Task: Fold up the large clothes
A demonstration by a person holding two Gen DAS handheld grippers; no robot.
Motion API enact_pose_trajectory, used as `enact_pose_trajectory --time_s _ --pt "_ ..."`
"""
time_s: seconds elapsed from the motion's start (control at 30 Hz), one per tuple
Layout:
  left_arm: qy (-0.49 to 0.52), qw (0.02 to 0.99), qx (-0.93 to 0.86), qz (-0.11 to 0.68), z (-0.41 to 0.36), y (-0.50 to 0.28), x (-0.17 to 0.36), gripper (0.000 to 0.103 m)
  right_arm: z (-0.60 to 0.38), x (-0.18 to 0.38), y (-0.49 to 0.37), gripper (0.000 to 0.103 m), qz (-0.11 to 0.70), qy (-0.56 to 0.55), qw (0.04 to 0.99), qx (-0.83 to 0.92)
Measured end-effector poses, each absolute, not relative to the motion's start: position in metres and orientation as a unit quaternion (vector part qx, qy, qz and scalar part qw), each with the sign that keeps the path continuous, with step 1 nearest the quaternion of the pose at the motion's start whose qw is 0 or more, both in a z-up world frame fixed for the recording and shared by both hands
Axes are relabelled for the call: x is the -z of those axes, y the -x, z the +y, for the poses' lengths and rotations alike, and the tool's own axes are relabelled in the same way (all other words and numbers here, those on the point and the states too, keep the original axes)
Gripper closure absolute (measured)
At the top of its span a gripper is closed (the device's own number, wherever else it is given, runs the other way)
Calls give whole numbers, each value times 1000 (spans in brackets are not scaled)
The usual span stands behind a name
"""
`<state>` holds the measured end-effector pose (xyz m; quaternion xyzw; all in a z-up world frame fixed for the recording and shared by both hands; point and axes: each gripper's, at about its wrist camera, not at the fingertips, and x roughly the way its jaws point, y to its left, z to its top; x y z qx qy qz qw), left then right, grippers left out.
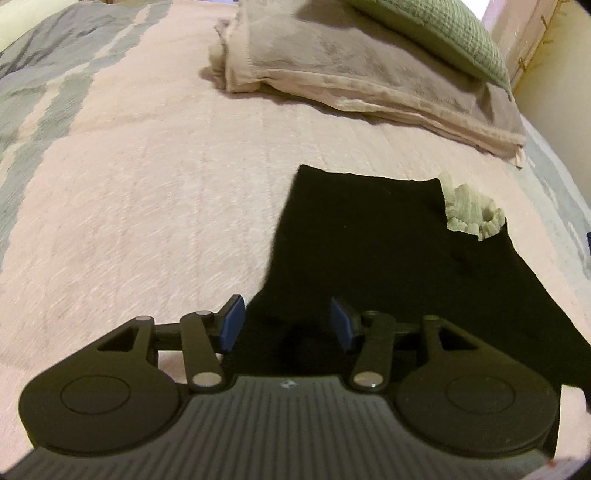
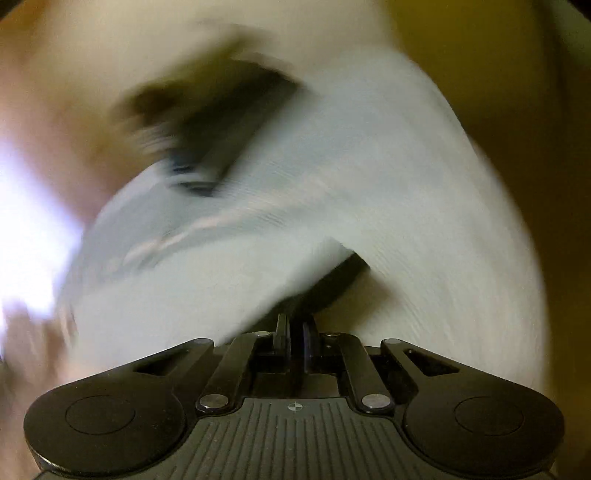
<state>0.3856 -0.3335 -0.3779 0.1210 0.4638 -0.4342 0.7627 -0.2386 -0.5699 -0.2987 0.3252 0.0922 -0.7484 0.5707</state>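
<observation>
A black garment (image 1: 388, 251) lies flat on the pink bedspread (image 1: 147, 184), its near end reaching under my left gripper (image 1: 287, 321). That gripper is open; its blue pads (image 1: 232, 321) stand apart on either side of a small hump of the black cloth, not pressing on it. A bit of pale green ribbed cloth (image 1: 471, 214) sits at the garment's far right corner. The right wrist view is badly blurred. There my right gripper (image 2: 294, 325) has its jaws together, and a pale whitish garment (image 2: 369, 184) spreads away from the fingertips, seemingly pinched there.
A folded beige blanket (image 1: 351, 74) lies at the far side of the bed, with a green pillow (image 1: 443, 33) on top of it. A grey patterned strip (image 1: 44, 74) runs along the bed's left. A wall stands at the right.
</observation>
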Motion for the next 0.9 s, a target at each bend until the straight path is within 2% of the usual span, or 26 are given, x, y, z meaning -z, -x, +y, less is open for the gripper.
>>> enact_pose_trajectory --time_s 0.07,0.17,0.3,0.33,0.37,0.4,0.57,0.77,0.9 --pt "-113 763 432 467 -319 -386 378 57 -558 258 157 100 160 -212 639 722" --pt "-90 758 428 483 -295 -387 379 57 -516 224 36 100 189 -114 748 625" --pt "-56 750 426 502 -266 -386 379 57 -442 226 -102 97 201 -47 856 474" --pt "-49 748 425 507 -260 -386 381 57 -430 239 -133 78 237 -42 870 431" --pt "-46 746 424 512 -256 -386 382 57 -420 258 -163 43 292 -39 870 395" --pt "-47 745 420 516 -253 -386 384 57 -412 276 -182 30 335 -40 865 372" --pt "-30 724 436 534 -252 -384 391 57 -406 330 -180 28 436 -45 833 339" --pt "-2 687 490 537 -314 -378 398 59 -467 344 -111 28 474 -19 771 424" --pt "-33 685 503 526 -372 -376 414 60 -496 351 -79 28 477 -11 745 467"
